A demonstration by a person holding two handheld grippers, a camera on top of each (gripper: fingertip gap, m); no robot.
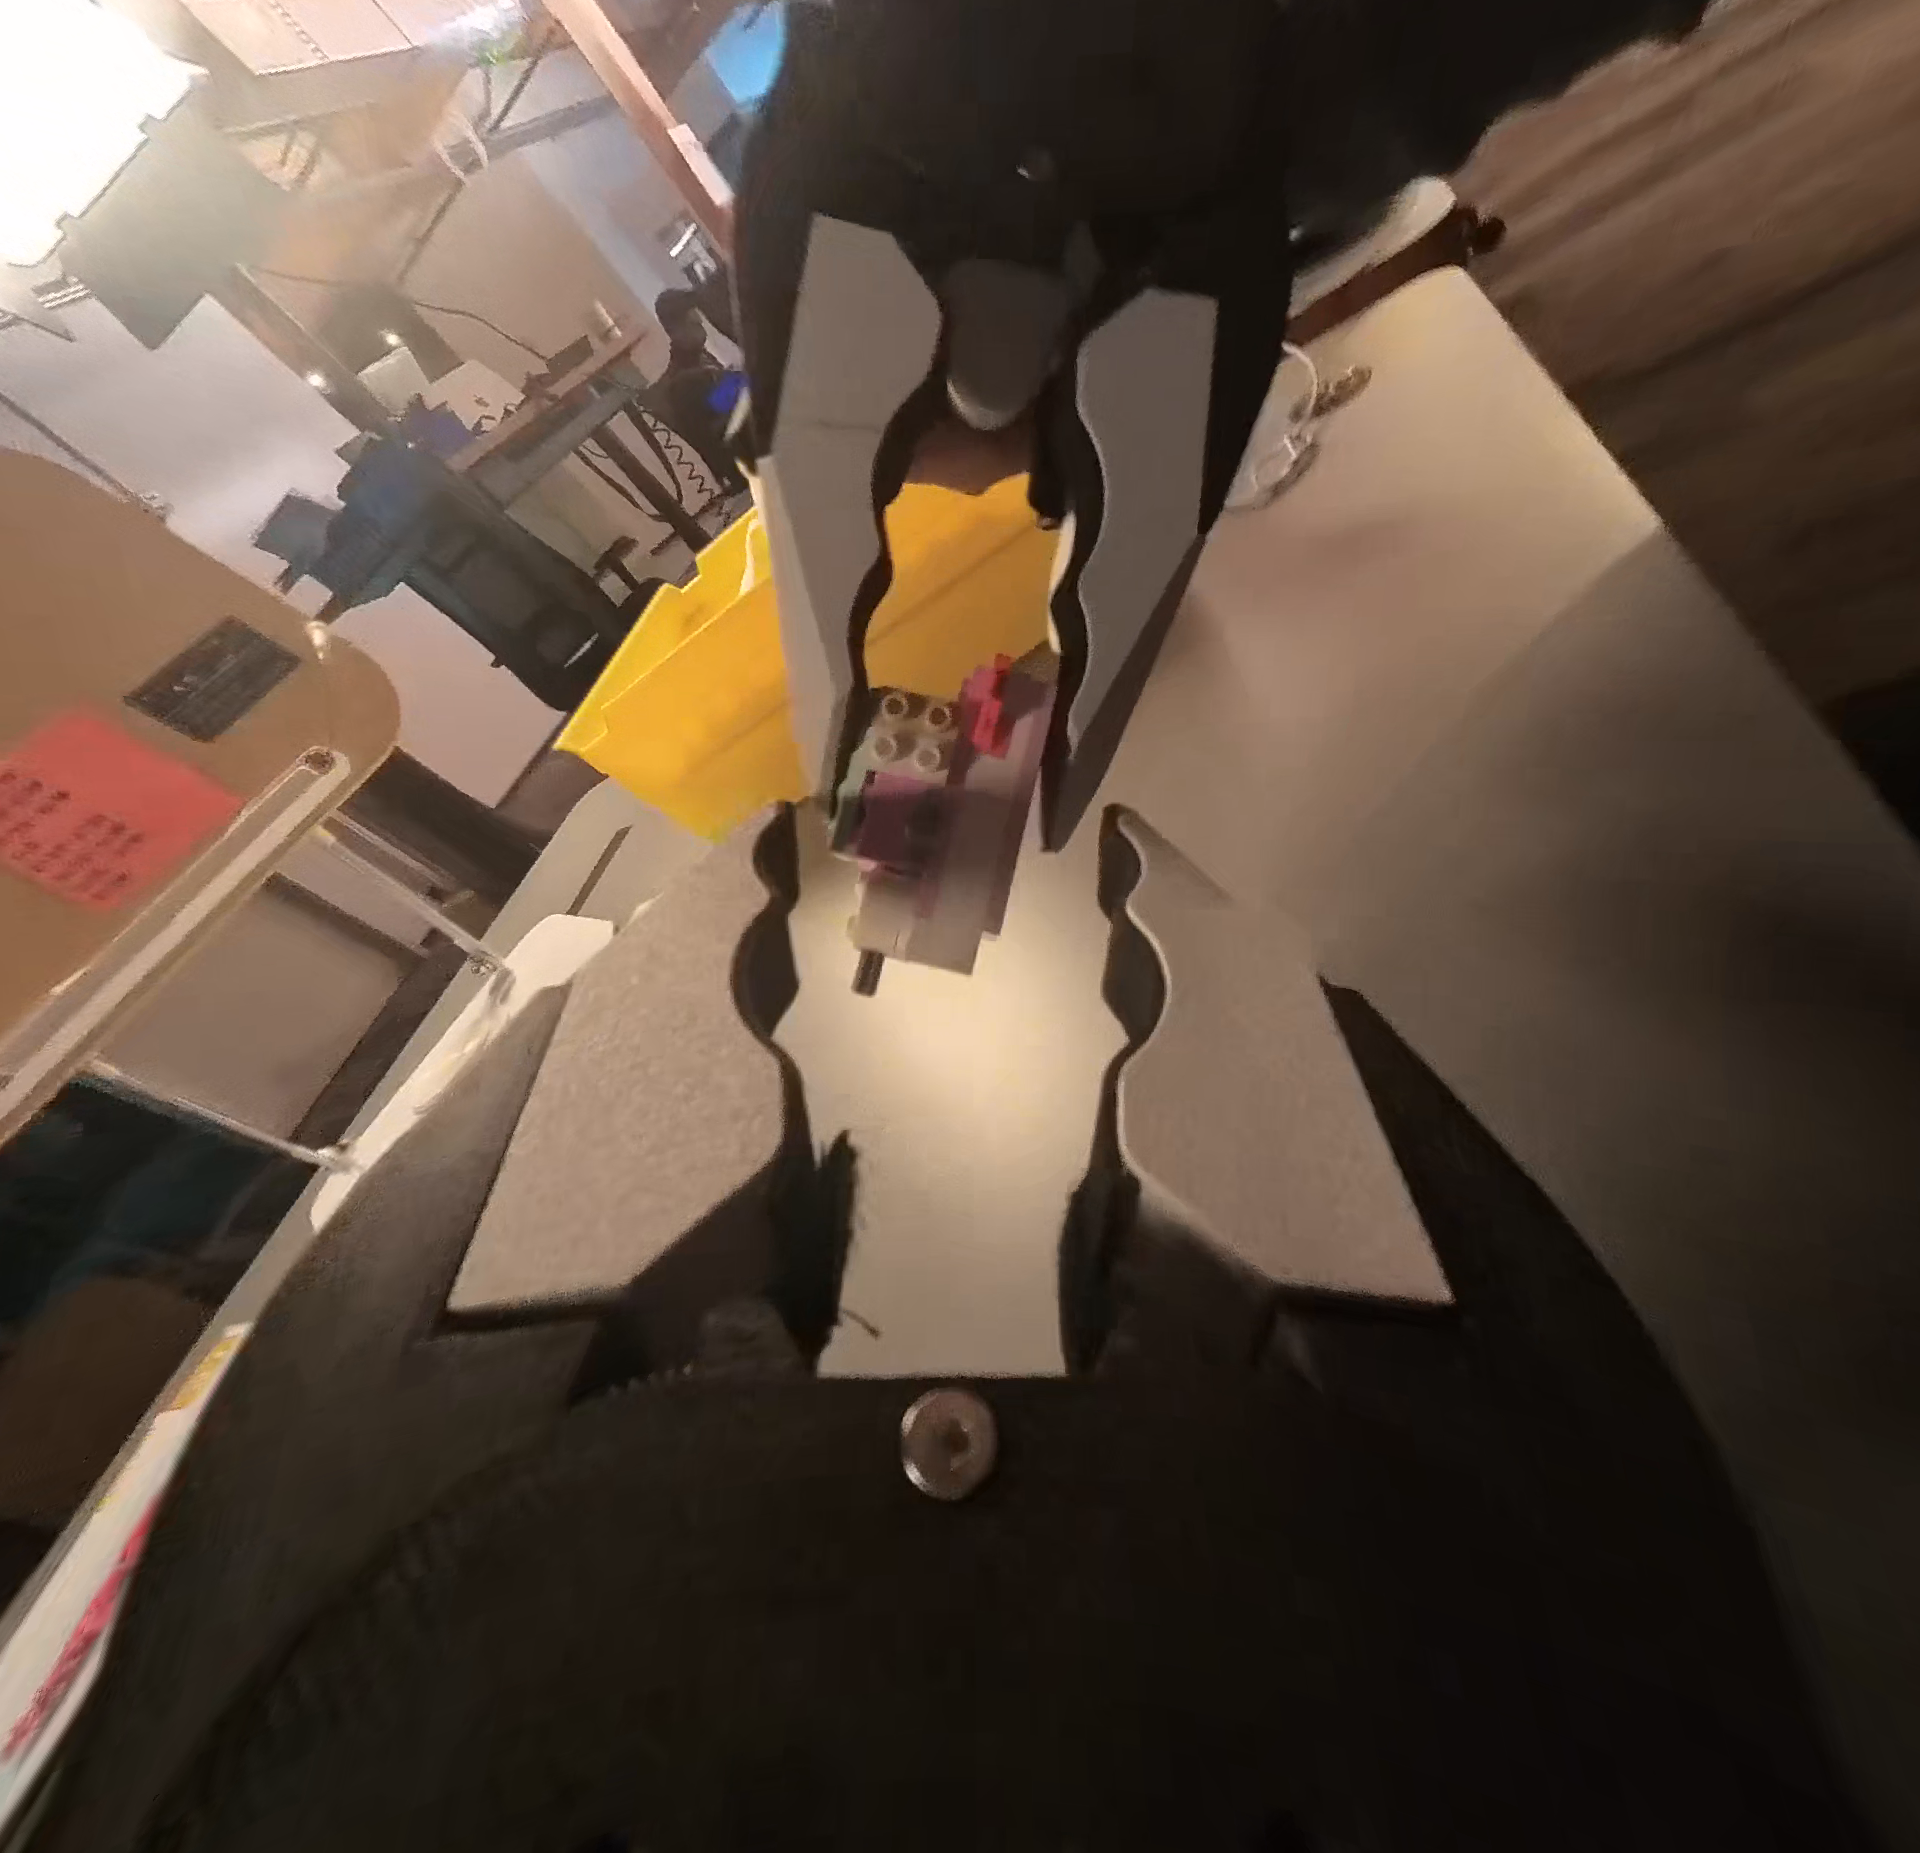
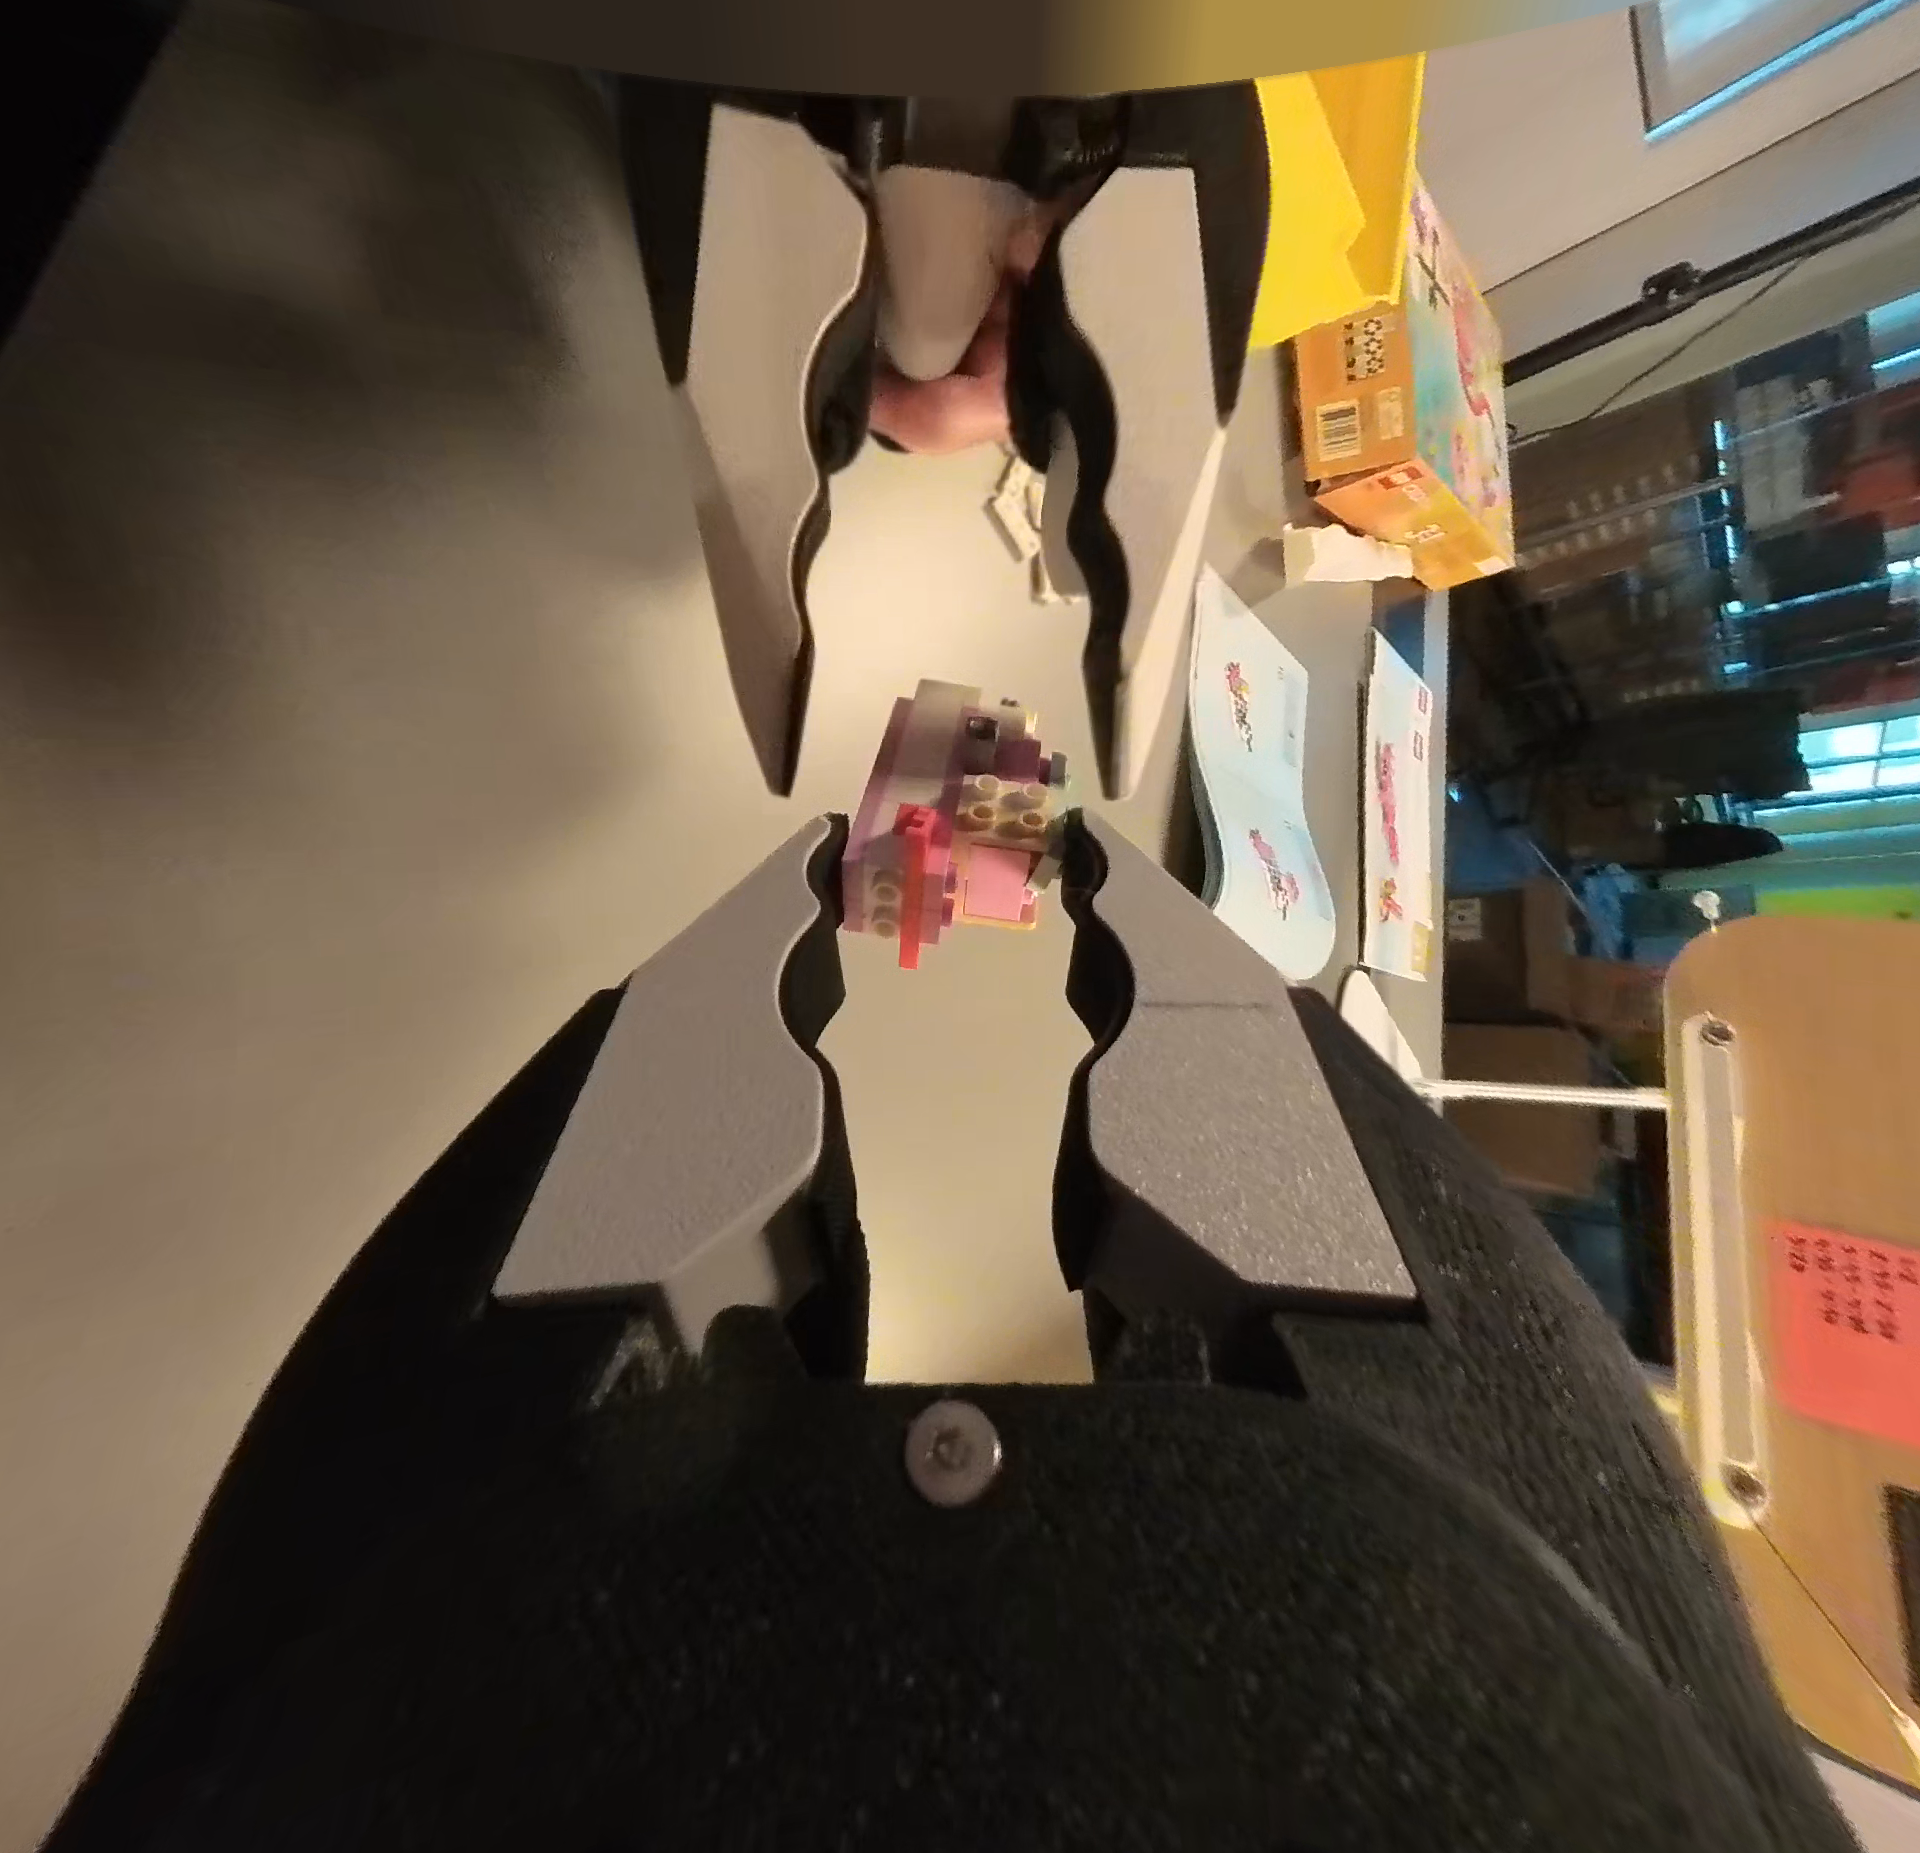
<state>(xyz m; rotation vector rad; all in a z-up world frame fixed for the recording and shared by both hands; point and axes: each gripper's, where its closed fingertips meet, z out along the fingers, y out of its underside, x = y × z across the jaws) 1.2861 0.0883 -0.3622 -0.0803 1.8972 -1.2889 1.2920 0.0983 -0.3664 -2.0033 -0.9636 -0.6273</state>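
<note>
- Left wrist view: left gripper [image 1: 940,910] spread wide, grasping nothing; small brick model [image 1: 925,816] just ahead, clamped by right gripper [image 1: 935,811] above white table [image 1: 1403,764]; yellow bin [image 1: 686,702] behind.
- Right wrist view: right gripper [image 2: 956,847] clenched on brick model [image 2: 951,827], both fingertips pressing; left gripper [image 2: 940,780] opposite, released; toy box [image 2: 1403,432], booklets [image 2: 1262,775] beside.

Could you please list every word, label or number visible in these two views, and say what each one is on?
I name only the things that carry writing, not the wording itself.
Red sticker on the wooden panel: handwritten lines, blurred.
Black label on that panel: too small to read.
Toy box: barcode and logo, small.
Two booklets: logos and small print, blurred.
</note>
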